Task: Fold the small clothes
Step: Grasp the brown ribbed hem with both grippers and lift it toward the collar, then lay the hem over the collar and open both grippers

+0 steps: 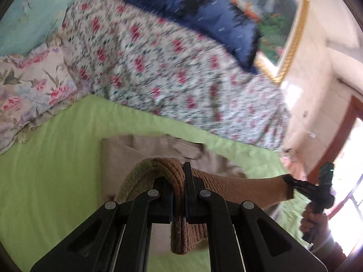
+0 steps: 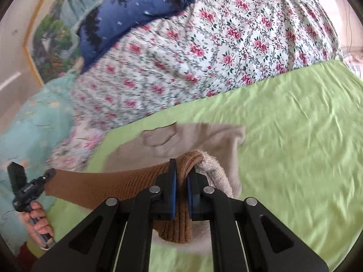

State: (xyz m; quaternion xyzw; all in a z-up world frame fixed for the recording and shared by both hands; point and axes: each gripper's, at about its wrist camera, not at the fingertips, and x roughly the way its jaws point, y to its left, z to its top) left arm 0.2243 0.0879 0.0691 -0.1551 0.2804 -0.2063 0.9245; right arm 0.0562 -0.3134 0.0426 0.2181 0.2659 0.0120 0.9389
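A brown ribbed knit garment [image 1: 240, 187] is stretched in the air between both grippers above the green bed sheet [image 1: 50, 158]. My left gripper [image 1: 180, 181] is shut on one end of it; the cloth hangs down between the fingers. My right gripper [image 2: 181, 174] is shut on the other end of the garment [image 2: 109, 185]. Each gripper shows in the other's view, the right one [image 1: 292, 182] and the left one [image 2: 48, 174]. A beige garment [image 2: 195, 140] lies flat on the sheet under the brown one and also shows in the left wrist view [image 1: 136, 149].
A floral quilt [image 2: 204, 52] is heaped along the far side of the bed, with a blue pillow [image 2: 136, 20], a teal blanket [image 2: 34, 122] and a floral pillow [image 1: 29, 90]. A gold-framed picture [image 1: 283, 22] hangs on the wall. The green sheet [image 2: 295, 136] extends to the right.
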